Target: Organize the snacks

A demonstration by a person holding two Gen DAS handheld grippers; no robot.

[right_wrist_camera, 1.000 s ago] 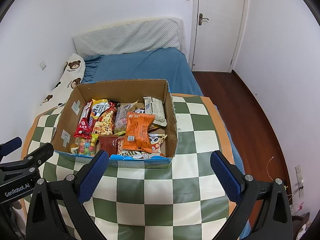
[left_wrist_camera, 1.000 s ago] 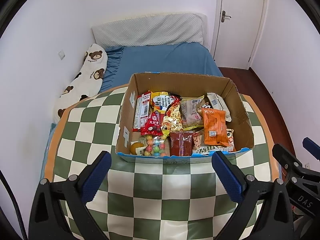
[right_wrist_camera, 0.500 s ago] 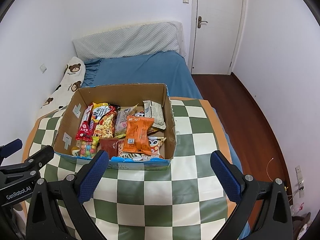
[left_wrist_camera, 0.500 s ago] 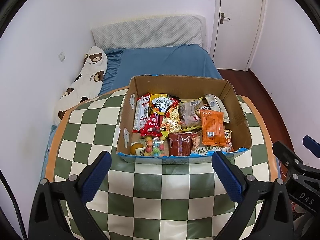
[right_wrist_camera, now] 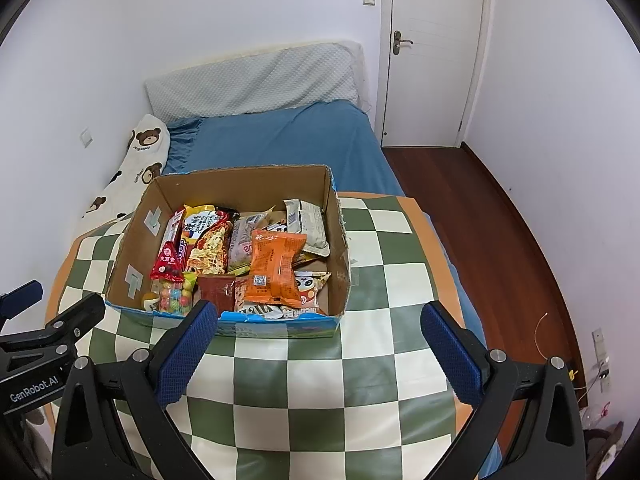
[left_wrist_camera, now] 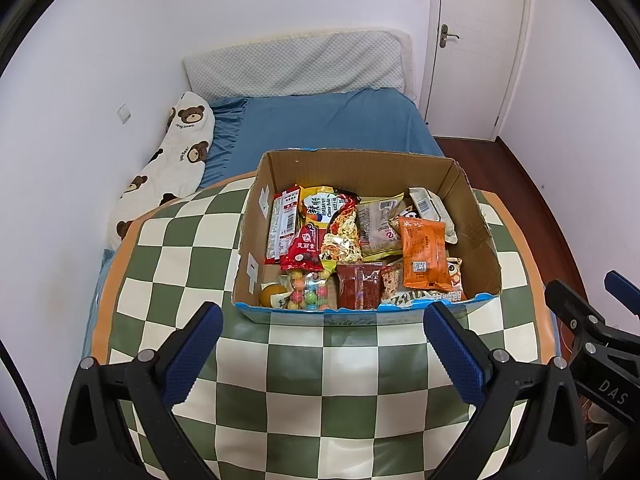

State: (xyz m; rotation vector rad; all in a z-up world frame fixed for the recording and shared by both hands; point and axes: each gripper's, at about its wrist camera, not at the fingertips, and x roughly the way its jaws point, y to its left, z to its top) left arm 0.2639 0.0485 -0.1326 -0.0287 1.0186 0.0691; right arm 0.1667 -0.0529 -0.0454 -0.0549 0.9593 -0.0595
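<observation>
An open cardboard box (left_wrist_camera: 480, 232) (right_wrist_camera: 340, 248) stands on the green-and-white checked table (left_wrist_camera: 320, 380) (right_wrist_camera: 320, 380). It holds several snack packets, among them an orange packet (left_wrist_camera: 424, 254) (right_wrist_camera: 276, 266), a red packet (left_wrist_camera: 302, 250) (right_wrist_camera: 168, 266) and a bag of coloured candy balls (left_wrist_camera: 308, 292) (right_wrist_camera: 176, 298). My left gripper (left_wrist_camera: 324, 344) is open and empty, held back from the box's near wall. My right gripper (right_wrist_camera: 320, 344) is open and empty, also on the near side of the box. Each gripper shows at the edge of the other's view.
A bed with a blue sheet (left_wrist_camera: 320, 124) and a grey pillow lies behind the table. A bear-print pillow (left_wrist_camera: 172, 172) lies along the left wall. A white door (right_wrist_camera: 436, 52) and wooden floor (right_wrist_camera: 500, 240) are at the right.
Both grippers have drawn back and up a little, so the box sits slightly farther away in both views. Both stay open.
</observation>
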